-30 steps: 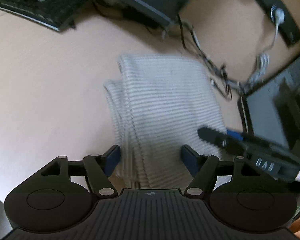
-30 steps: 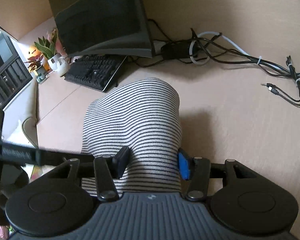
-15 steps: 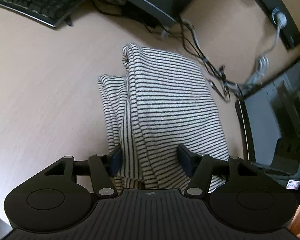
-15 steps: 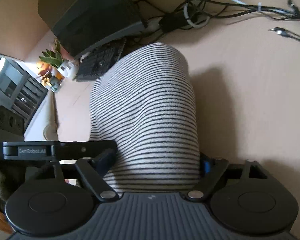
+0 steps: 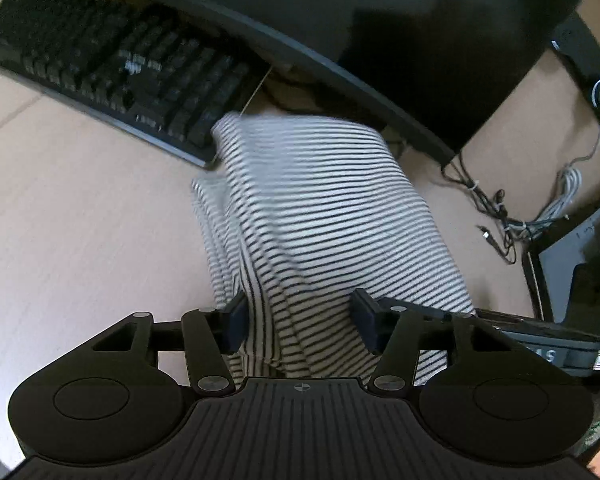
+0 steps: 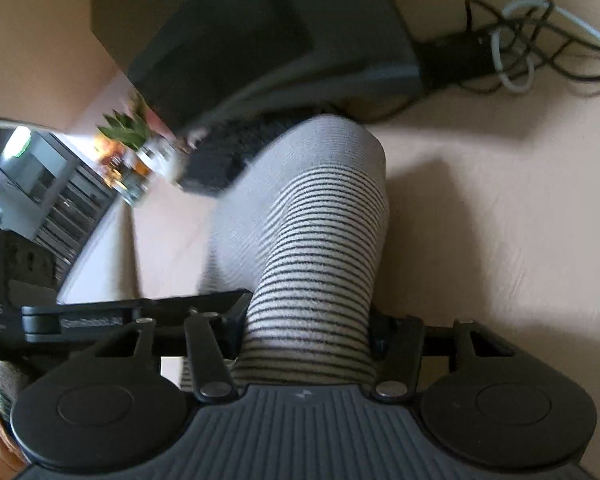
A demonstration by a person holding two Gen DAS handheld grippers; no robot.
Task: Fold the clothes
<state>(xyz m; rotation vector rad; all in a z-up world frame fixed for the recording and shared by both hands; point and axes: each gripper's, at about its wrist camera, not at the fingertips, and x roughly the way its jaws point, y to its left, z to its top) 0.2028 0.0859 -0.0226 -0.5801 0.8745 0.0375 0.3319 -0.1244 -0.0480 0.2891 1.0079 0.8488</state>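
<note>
Both grippers, left [image 5: 298,326] and right [image 6: 306,330], clamp the striped shirt [image 5: 324,216] mid-fold; next, lay it flat on the surface [image 5: 80,216].

A white knit garment with thin black stripes [image 6: 316,280] fills the gap between the fingers of the right gripper [image 6: 306,330] and arches away over the pale beige desk [image 6: 500,220]. Its far end reaches a black keyboard [image 6: 236,152] under a dark monitor [image 6: 260,40]. Tangled black and white cables [image 6: 528,52] lie at upper right; a small green potted plant [image 6: 126,132] is at left.
</note>
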